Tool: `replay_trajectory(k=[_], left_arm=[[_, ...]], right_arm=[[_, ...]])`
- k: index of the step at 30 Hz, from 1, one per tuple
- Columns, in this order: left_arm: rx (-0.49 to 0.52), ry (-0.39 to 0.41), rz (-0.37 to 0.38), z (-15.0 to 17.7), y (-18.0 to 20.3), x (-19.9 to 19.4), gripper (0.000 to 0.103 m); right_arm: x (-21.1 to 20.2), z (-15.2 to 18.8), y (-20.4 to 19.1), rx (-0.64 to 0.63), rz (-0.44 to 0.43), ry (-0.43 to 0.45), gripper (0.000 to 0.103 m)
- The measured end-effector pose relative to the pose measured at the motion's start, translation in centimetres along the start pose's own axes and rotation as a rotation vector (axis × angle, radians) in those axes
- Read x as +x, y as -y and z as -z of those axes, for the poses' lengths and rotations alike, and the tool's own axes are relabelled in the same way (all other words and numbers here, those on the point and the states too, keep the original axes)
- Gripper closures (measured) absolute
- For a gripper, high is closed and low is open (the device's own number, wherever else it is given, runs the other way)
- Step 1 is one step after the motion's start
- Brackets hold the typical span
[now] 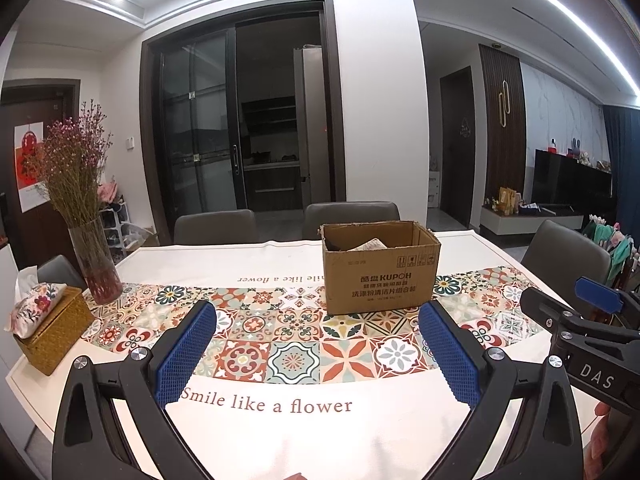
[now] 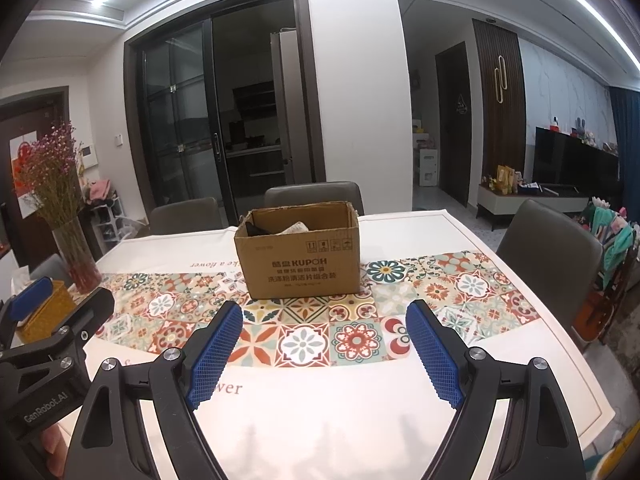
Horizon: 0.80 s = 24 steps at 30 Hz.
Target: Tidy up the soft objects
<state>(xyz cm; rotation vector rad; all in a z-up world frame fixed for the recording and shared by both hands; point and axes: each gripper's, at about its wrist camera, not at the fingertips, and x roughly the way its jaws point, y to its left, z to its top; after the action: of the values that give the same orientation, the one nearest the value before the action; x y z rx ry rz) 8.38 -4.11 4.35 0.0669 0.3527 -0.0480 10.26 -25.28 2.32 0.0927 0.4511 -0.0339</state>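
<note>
We saw the cardboard box (image 2: 298, 256) mid-counter (image 2: 400, 420), open-topped, torn rim, printed front. Contents mostly hidden by its walls: something dark, something pale, unidentifiable. Left tool (image 1: 318, 350) and right tool (image 2: 324, 346) both spread wide, holding nothing.

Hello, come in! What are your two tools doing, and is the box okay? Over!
Left tool open, empty. Right tool open, empty. Cardboard box upright on tablecloth, items inside. Nothing in the way.
</note>
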Motion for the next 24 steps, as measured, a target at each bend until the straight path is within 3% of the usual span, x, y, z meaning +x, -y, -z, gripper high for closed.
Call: replay_trajectory(k=[24], left_arm=[[-0.001,0.02,-0.012,-0.14,-0.18,-0.54,0.0]], right_arm=[[-0.38,0.01,-0.03,0.003,-0.007,0.001,0.018]])
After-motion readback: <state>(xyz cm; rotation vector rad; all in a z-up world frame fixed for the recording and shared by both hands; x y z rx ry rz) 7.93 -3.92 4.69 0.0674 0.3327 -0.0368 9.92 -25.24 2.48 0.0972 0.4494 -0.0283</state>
